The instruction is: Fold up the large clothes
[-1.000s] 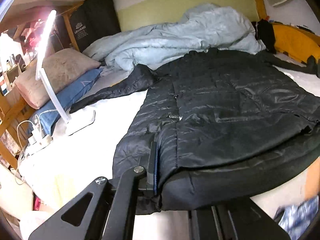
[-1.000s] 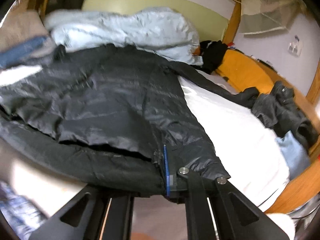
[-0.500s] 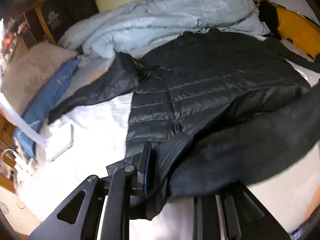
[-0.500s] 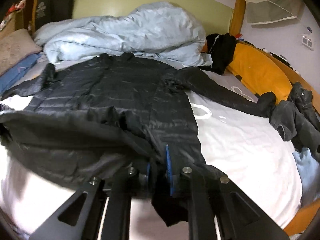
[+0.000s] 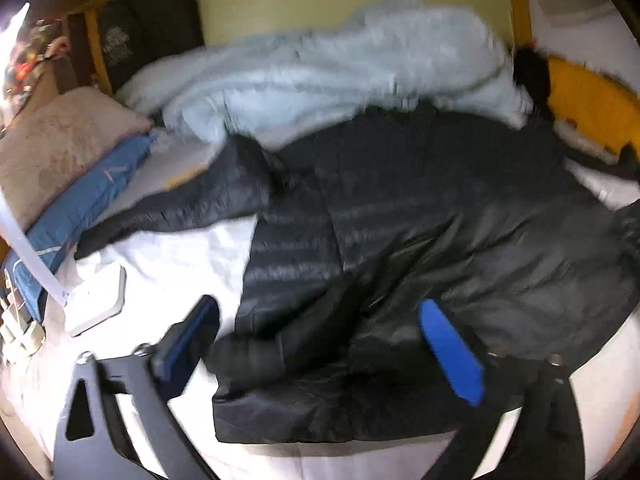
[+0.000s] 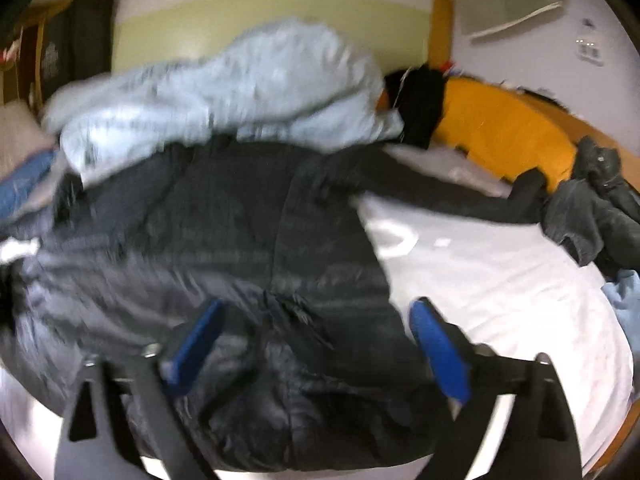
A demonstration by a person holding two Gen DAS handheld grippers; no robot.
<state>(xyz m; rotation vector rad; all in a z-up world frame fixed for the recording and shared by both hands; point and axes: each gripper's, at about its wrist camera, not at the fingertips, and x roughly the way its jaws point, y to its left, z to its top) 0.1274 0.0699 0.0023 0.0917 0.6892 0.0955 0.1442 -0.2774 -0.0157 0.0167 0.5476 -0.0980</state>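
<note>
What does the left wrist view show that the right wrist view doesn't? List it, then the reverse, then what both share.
Left wrist only: a white lamp base on the sheet and a black bag against the headboard.

Right wrist only: a wall socket, a crumpled dark garment and the jacket's outstretched sleeve.

Both: the black puffer jacket on the white sheet, the pale blue duvet, the yellow cushion, the pillows. Both tongs, left and right, have just been opening and stand wide, gripping nothing.

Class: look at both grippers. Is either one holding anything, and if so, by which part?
Nothing is held. Both the left gripper and right gripper have just opened wide; the jacket lies loose between their pads.
</note>
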